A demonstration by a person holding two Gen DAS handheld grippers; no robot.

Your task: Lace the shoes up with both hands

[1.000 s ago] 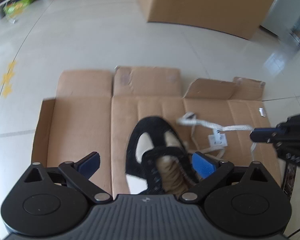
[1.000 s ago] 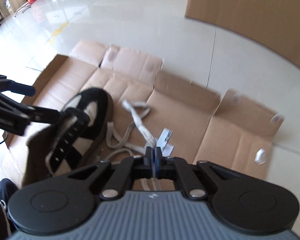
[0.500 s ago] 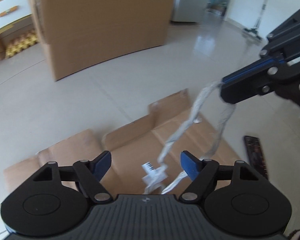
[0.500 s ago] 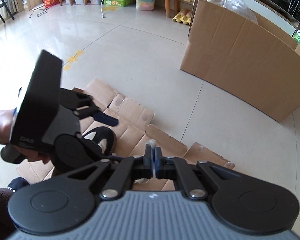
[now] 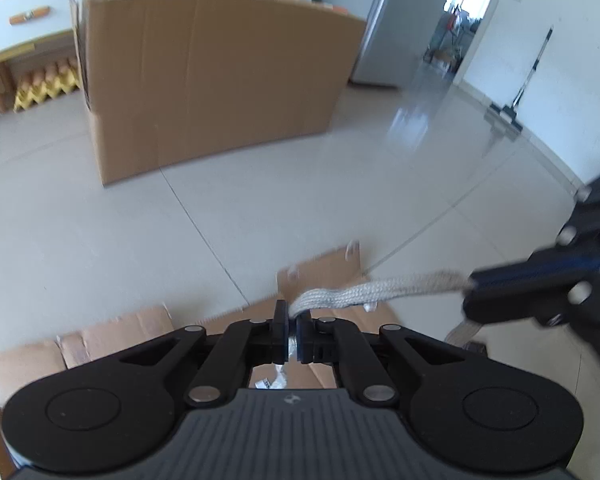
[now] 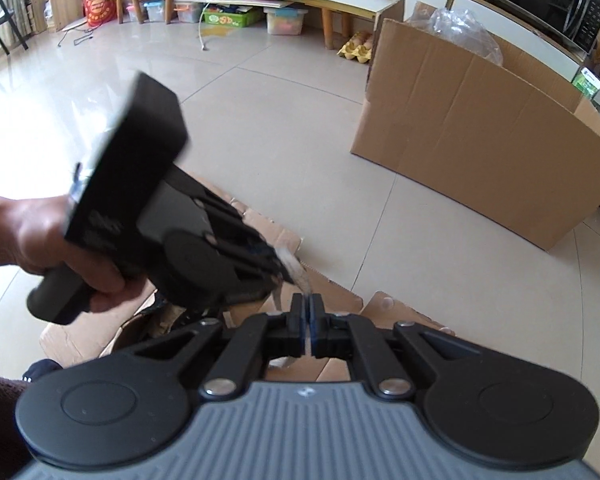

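My left gripper (image 5: pixel 292 330) is pinching a flat, pale woven shoelace (image 5: pixel 374 290) between its closed pads, with the jaws nearly meeting around it. The lace is stretching from that grip across to my right gripper (image 5: pixel 474 294), which is sitting at the right edge of the left camera's view and is clamping the other end. A loose strand is hanging down below that second grip.

In the right camera's view, my right gripper (image 6: pixel 309 322) is showing only a sliver of gap, its jaws are easing apart slightly, and a bit of lace is still sitting between the pads. Just ahead of it, my left hand (image 6: pixel 40 240) is wrapping around the handle of the left gripper, whose tips are almost touching the right one's.

Below both grippers, a flattened sheet of cardboard (image 5: pixel 116 330) is lying on a pale tiled floor (image 5: pixel 100 216). Part of the dark shoe (image 6: pixel 168 318) is peeking out under the left gripper, mostly hidden. Farther off, a large open cardboard box (image 5: pixel 216 76) is standing on the floor, well apart from the sheet.
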